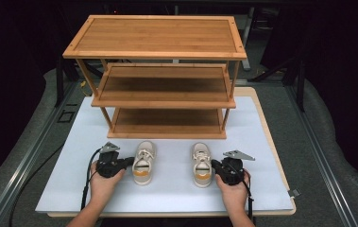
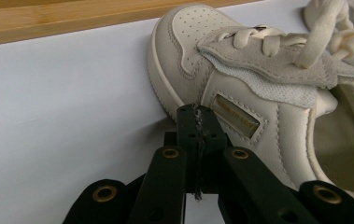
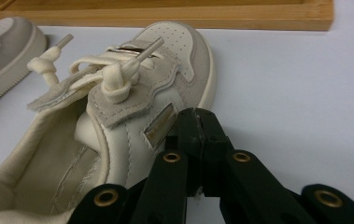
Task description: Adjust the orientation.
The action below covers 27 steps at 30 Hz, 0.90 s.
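Left shoe [image 1: 143, 163]: lies on the white mat [image 1: 72, 179], toe toward the wooden rack [image 1: 157, 75], just in front of its lowest shelf.
Right shoe [image 1: 201, 164]: lies on the same mat, parallel to the left shoe and a short way apart, toe toward the rack.
Left gripper [image 1: 128, 162]: held in the person's left hand at the outer flank of the left shoe; in the left gripper view [image 2: 197, 122] its jaws are pressed together with nothing between them.
Left shoe relative to jaws: in the left gripper view the shoe's side panel [image 2: 240, 116] sits just beside the closed tips, on their right; contact cannot be told.
Right gripper [image 1: 216, 166]: held in the right hand at the outer flank of the right shoe; in the right gripper view [image 3: 197, 126] jaws closed, empty.
Right shoe relative to jaws: side panel [image 3: 132, 135] just left of the closed tips.
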Motion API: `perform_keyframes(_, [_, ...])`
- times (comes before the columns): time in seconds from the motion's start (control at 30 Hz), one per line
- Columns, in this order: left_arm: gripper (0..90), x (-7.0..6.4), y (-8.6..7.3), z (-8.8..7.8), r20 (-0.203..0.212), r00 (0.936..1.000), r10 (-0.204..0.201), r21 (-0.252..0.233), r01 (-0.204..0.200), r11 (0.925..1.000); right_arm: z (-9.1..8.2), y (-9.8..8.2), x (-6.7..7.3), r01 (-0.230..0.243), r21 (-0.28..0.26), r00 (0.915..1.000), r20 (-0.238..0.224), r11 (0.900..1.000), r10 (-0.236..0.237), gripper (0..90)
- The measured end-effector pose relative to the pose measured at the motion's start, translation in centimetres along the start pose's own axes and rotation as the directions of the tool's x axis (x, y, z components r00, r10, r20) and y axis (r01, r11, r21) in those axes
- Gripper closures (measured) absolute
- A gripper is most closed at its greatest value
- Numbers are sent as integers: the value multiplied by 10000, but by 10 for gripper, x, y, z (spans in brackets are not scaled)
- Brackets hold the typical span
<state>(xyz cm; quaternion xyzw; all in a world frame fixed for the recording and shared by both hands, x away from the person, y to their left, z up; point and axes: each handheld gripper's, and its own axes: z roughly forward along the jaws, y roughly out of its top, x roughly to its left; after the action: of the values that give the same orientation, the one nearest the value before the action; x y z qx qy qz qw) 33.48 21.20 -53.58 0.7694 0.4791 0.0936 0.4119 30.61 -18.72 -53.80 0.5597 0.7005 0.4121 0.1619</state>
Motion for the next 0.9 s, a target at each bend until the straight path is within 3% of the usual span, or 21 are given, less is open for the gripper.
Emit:
perform_keyframes(0.2, [898, -12, 3, 10, 259, 9996, 81, -1, -81, 10000, 6, 1, 9, -107, 3, 9997, -222, 9999, 107, 900])
perform_keyframes(0.3, [898, -17, 4, 12, 316, 9994, 168, 67, -170, 9998, 13, 3, 18, 155, 64, 9991, -387, 9999, -153, 898])
perform_keyframes(0.43, [898, -17, 4, 12, 299, 9994, 195, 76, -198, 9998, 20, 7, 19, 107, 46, 9997, -205, 9999, -106, 871])
perform_keyframes(0.53, [898, -17, 4, 12, 291, 9994, 193, 64, -194, 9998, 27, 10, 12, -233, 3, 9995, -231, 9997, 233, 854])
perform_keyframes(0.57, [897, -18, 4, 12, 271, 9994, 208, 59, -210, 9998, 32, 12, 8, -632, -17, 9969, -464, 9980, 631, 878])
perform_keyframes(0.63, [898, -18, 3, 11, 288, 9994, 187, 61, -189, 9998, 33, 13, 8, -686, 7, 9962, -544, 9976, 685, 884])
perform_keyframes(0.9, [897, -21, 4, 13, 422, 9990, 168, 67, -171, 9998, 33, 8, 29, -228, 26, 9959, -875, 9997, 230, 889])
